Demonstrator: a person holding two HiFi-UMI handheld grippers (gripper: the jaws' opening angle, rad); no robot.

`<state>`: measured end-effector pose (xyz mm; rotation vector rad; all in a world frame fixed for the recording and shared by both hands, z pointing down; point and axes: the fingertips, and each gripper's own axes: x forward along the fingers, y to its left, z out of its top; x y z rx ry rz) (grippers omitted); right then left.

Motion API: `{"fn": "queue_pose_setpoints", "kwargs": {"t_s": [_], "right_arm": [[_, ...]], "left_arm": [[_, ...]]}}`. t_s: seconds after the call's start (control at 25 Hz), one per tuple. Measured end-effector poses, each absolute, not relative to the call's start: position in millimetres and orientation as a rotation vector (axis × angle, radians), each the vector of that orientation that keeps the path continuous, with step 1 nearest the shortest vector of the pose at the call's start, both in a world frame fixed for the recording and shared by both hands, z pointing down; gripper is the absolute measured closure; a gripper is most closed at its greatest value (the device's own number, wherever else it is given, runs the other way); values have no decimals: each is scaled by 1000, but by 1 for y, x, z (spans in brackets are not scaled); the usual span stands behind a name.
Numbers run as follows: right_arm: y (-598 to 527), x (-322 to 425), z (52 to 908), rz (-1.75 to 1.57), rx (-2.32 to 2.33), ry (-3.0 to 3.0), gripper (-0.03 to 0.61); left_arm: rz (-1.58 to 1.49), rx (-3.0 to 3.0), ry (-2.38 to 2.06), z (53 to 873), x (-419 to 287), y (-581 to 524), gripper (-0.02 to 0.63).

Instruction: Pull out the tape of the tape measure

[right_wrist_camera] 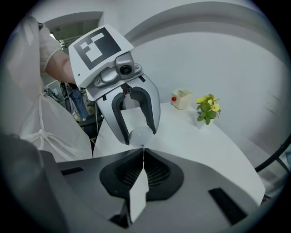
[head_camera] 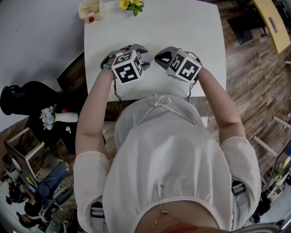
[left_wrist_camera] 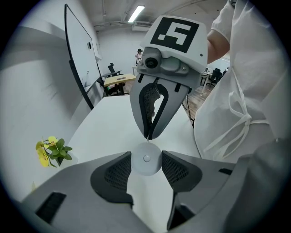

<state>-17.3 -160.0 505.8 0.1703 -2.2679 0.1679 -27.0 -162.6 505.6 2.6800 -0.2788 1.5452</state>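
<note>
Flowers [head_camera: 131, 5] and cream box [head_camera: 90, 9] on table [head_camera: 191, 32], well apart from tape measure [left_wrist_camera: 146, 158]

we find the white table [head_camera: 191, 32] open across middle and right; a cream box [head_camera: 90, 10] at its far-left corner and a flowering plant [head_camera: 131, 4] on the far edge obstruct.

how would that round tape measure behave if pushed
The tape measure is a small round disc, so on edge it would probably roll. Its smooth rim, pinched by the left gripper, may slip. It looks rigid and light.
</note>
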Motion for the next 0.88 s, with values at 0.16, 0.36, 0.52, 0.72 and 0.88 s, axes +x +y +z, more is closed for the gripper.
{"fn": "queue_pose_setpoints", "kwargs": {"t_s": [0.16,0.36,0.52,0.72,0.88], "right_arm": [[-168,-6,508,217,232,-2246,568],[-172,10,507,254,283,-2241,568],[-176,20,507,277,337,-2244,568],[-181,28,505,322,398,-2253,568],[-181,33,502,363,431,-2251,568]], "left_arm": [[1561,2663,-294,510,-32,-165,387],[1551,2642,-316,513,-37,-165,388],[1546,2634,-336,514,-40,-166,387],[1511,2640,-370,509,-40,-168,387],[1482,2645,-379,503,-37,-168,387]]}}
